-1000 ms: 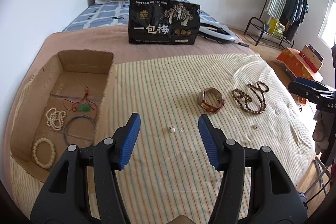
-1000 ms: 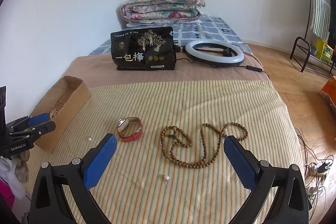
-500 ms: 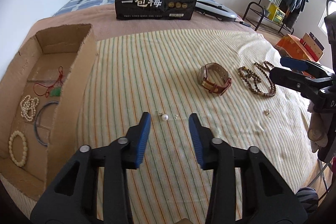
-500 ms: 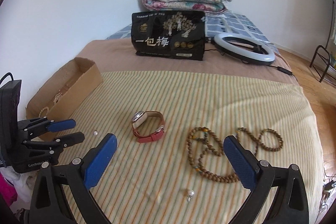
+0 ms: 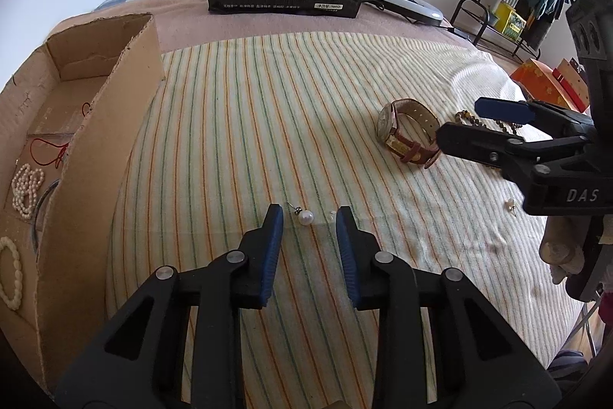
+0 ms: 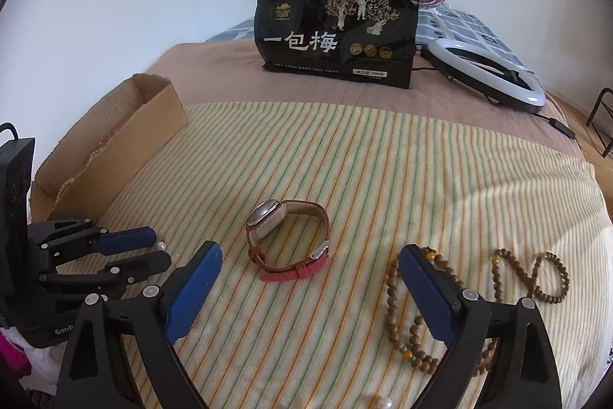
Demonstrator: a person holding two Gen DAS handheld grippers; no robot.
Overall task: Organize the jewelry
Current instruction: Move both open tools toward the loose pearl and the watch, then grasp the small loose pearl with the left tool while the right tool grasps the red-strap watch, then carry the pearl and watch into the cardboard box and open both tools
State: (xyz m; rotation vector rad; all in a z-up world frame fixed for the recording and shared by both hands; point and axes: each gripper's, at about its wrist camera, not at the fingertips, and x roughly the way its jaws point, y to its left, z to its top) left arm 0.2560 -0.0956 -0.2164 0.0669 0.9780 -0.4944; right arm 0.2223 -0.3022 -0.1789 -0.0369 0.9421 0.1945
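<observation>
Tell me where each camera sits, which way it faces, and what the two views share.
Left wrist: on the left gripper, low over the striped cover, facing the pearl earring between its open fingers; the right gripper enters from the right.
Right wrist: on the right gripper, facing the watch and black bag; the left gripper shows at left.
Shared: watch, bag, cardboard box, wooden beads, earring.

My blue finger pads (image 5: 272, 248) look ribbed rubber; the pearl earring (image 5: 305, 216) glossy — striped bedspread (image 5: 249, 140) soft cloth, cardboard box (image 5: 95, 125) matt, rough-edged.
</observation>
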